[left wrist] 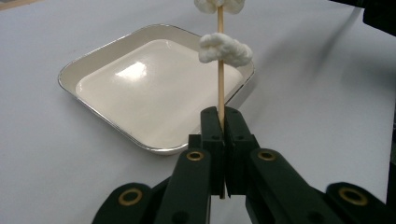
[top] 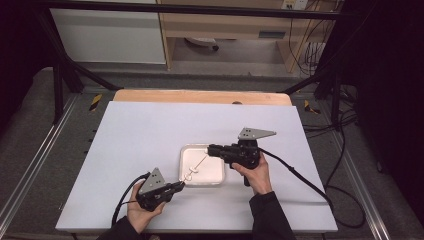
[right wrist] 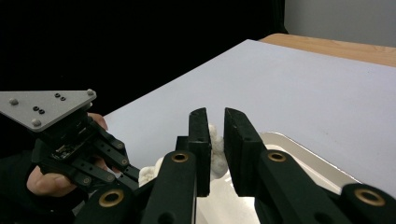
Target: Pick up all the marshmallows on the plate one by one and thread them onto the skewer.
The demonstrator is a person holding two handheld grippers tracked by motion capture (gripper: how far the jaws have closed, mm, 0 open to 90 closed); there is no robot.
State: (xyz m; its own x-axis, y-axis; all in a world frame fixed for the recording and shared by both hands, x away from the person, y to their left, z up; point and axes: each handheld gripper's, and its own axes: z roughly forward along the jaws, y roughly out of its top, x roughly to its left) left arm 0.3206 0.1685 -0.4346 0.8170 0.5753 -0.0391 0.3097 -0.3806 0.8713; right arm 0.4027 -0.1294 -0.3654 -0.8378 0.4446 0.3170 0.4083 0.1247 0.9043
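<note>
My left gripper (top: 179, 187) is shut on the lower end of a thin wooden skewer (left wrist: 220, 79), at the near left corner of the white tray (top: 216, 176). The skewer slants up over the tray toward my right gripper (top: 210, 149). A white marshmallow (left wrist: 225, 48) is threaded on it, with a second one (left wrist: 219, 4) higher up. In the right gripper view my right gripper (right wrist: 215, 122) has its jaws a narrow gap apart, with a white marshmallow (right wrist: 216, 151) filling that gap. The left gripper (right wrist: 123, 170) and another marshmallow (right wrist: 149, 175) lie beyond.
The shallow tray (left wrist: 93, 105) holds nothing else and sits mid-table on a white mat (top: 140, 135). A wooden table edge (top: 200, 96) runs along the back. Cables (top: 300, 177) trail from both grippers toward the near side.
</note>
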